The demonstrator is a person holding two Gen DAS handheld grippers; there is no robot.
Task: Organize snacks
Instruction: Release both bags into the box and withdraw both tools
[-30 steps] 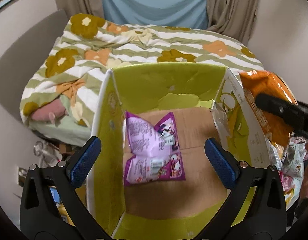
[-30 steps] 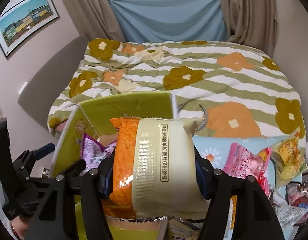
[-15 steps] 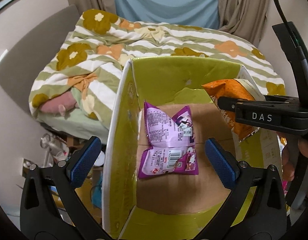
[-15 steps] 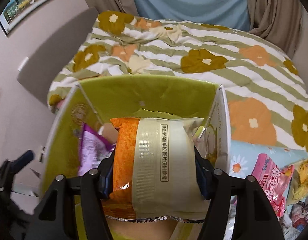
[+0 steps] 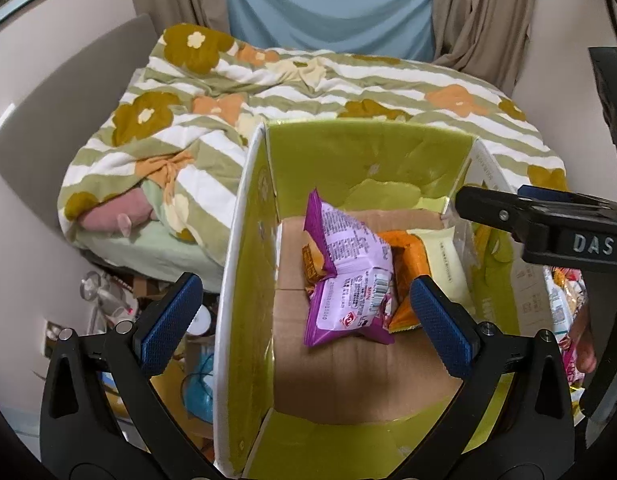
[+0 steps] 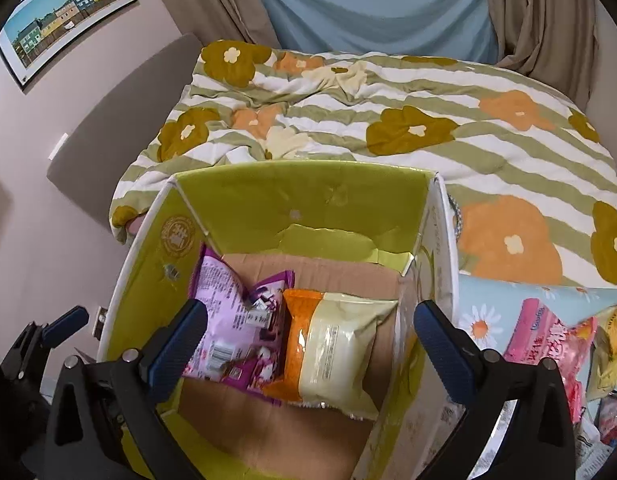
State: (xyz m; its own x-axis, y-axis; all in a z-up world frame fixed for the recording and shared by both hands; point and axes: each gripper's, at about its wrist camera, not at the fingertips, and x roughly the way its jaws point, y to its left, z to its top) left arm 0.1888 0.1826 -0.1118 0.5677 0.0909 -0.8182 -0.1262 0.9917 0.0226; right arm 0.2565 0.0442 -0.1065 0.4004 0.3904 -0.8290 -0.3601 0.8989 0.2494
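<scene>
Open-topped cardboard box with lime-green inner walls [image 6: 300,208] stands at the near edge of a bed with a green-and-white striped, flower-print quilt [image 6: 408,120]. Right claw [image 6: 310,344] hangs over the box, pointing steeply down; its jaws have just been opening and now stand wide apart, blue pads clear of everything, nothing between them. Orange-and-cream crinkly snack bag [image 6: 328,344] lies flat on the brown box floor, right half, close to the right wall. Its left edge touches and partly overlaps the purple-and-pink foil snack packet [image 6: 232,320], which lies in the left half, tilted up against the orange bag in the left wrist view [image 5: 348,276]. Left claw [image 5: 306,320] hovers above the near left wall of the box, jaws apart, empty. More snack packets, pink [image 6: 548,336] and yellow [image 6: 616,336], lie outside the box to the right on a light-blue daisy-print cloth [image 6: 484,312].
</scene>
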